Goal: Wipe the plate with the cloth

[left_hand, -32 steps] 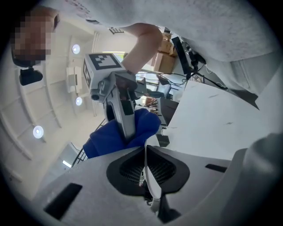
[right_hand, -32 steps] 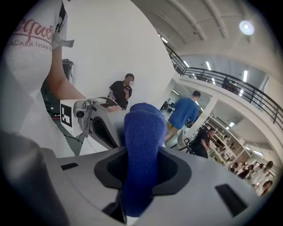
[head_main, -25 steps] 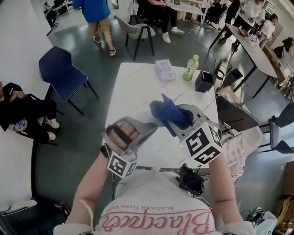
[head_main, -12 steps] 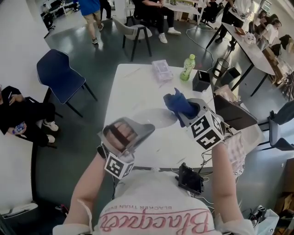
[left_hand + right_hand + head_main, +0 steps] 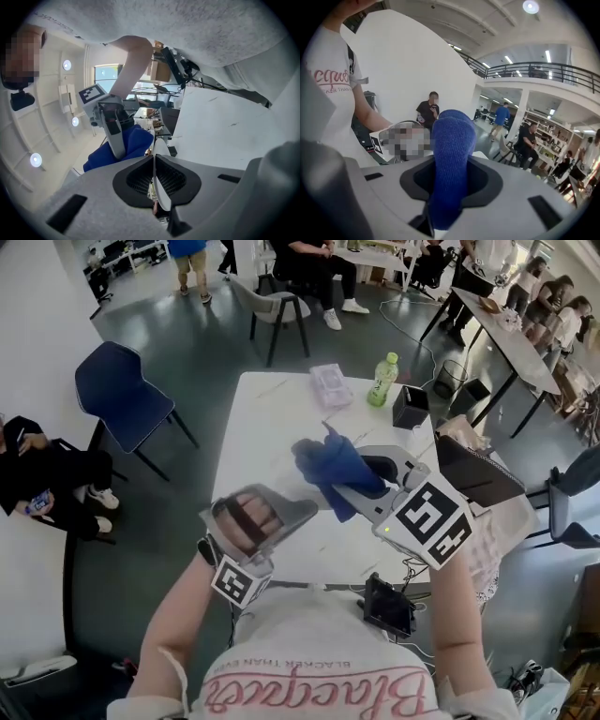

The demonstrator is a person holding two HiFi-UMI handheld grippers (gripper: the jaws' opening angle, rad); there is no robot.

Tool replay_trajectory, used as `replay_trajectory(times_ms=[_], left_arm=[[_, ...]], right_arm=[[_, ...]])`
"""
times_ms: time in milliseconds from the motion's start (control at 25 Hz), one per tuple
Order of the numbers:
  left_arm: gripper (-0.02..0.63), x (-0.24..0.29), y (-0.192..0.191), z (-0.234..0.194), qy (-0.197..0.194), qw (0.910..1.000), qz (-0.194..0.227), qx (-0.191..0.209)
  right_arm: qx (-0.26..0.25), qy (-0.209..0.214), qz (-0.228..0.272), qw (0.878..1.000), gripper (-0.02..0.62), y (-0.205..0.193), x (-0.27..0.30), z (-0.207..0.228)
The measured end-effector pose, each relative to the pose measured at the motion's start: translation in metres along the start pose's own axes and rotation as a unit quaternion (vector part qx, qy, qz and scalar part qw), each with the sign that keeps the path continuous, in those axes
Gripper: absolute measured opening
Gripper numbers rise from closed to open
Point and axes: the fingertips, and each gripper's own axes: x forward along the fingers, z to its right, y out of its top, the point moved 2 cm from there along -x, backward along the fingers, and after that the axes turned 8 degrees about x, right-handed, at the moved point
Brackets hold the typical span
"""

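Observation:
My left gripper (image 5: 278, 513) is shut on the rim of a thin white plate (image 5: 158, 190), which shows edge-on between its jaws in the left gripper view. In the head view the plate barely stands out against the white table (image 5: 262, 418). A blue cloth (image 5: 330, 468) bunches up out of my right gripper (image 5: 364, 486), which is shut on it. The cloth (image 5: 450, 154) fills the gap between the right jaws. It hangs just right of the plate, with the cloth (image 5: 129, 145) and the right gripper (image 5: 112, 131) close behind the plate's rim.
At the table's far end stand a green bottle (image 5: 384, 379), a black box (image 5: 413, 406) and a clear packet (image 5: 330, 385). A black device (image 5: 389, 606) sits at the near edge. A blue chair (image 5: 122, 390) is on the left, and people sit and walk around.
The right gripper carried the cloth away to the right, then brought it back left toward the plate. The left gripper stayed almost still, holding the plate.

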Motion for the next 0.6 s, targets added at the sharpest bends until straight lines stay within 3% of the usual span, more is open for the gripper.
replay_trajectory(times_ms=[160,320,600], left_arm=[[0.015,0.005,0.003,0.000,-0.008,0.9999,0.005,0.012],[0.016,0.007,0.001,-0.001,-0.014,0.9990,0.001,0.043],[0.017,0.005,0.000,0.003,-0.027,0.9986,-0.011,0.043]], right_arm=[[-0.058,0.035,-0.027,0.997,0.115,0.003,0.025,-0.019],[-0.132,0.028,-0.064,0.989,0.115,-0.002,0.048,-0.021],[-0.128,0.029,-0.069,0.989,0.115,-0.010,0.066,-0.005]])
